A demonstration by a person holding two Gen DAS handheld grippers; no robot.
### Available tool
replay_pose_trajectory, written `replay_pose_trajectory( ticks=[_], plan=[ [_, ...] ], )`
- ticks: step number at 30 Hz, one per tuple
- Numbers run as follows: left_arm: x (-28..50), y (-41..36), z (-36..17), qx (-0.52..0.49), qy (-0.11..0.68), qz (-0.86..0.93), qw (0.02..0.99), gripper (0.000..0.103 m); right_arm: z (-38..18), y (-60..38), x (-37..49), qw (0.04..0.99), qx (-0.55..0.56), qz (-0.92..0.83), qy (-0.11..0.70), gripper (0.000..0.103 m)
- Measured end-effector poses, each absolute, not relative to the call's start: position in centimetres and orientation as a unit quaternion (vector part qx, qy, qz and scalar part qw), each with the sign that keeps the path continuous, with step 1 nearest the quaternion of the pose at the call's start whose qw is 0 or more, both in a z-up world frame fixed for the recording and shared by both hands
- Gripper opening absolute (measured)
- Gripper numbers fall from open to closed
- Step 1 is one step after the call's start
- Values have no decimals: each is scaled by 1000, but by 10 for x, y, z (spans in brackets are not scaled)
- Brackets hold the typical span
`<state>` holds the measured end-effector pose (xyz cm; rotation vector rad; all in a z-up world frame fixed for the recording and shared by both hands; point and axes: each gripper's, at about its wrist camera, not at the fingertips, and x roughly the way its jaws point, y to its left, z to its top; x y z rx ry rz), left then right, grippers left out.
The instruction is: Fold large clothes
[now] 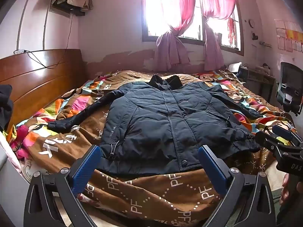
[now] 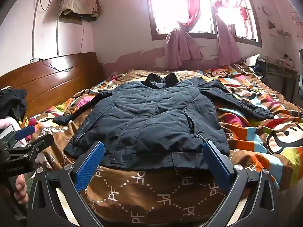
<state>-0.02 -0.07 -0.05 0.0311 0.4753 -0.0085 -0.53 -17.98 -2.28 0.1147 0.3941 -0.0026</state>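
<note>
Nothing folded yet: the dark jacket (image 1: 162, 117) lies flat, sleeves spread, mid-frame on the bed (image 1: 151, 189), while the left tool (image 1: 149, 162) and right tool (image 2: 153, 158) hover at its hem, fingers apart, every fold ahead.

One jacket (image 1: 166, 119), one quilt (image 1: 151, 189), two curtains (image 1: 172, 51).

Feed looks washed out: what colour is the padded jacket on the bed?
Dark navy padded jacket, clearest in the left wrist view.
</note>
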Motion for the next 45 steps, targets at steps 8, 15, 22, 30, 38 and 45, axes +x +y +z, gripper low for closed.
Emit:
replay_pose_trajectory(
  ticks=[8, 15, 22, 30, 38, 45],
  plan=[
    [0, 0, 0, 17, 235, -6, 972, 103, -23, -180, -6, 979, 57, -1, 195, 102],
    [-3, -5, -2, 18, 236, -7, 972, 103, -23, -181, -6, 979, 58, -1, 195, 102],
    [-7, -12, -6, 18, 237, -8, 971, 103, -24, -181, -5, 979, 58, -1, 195, 102],
    [-4, -6, -2, 17, 236, -7, 972, 103, -24, -181, -5, 979, 59, -1, 195, 102],
    [-4, -8, -3, 17, 237, -7, 971, 103, -25, -181, -5, 979, 59, -1, 196, 102],
    [-2, -4, -2, 18, 238, -7, 971, 103, -25, -181, -4, 979, 59, 0, 196, 102]
  ],
)
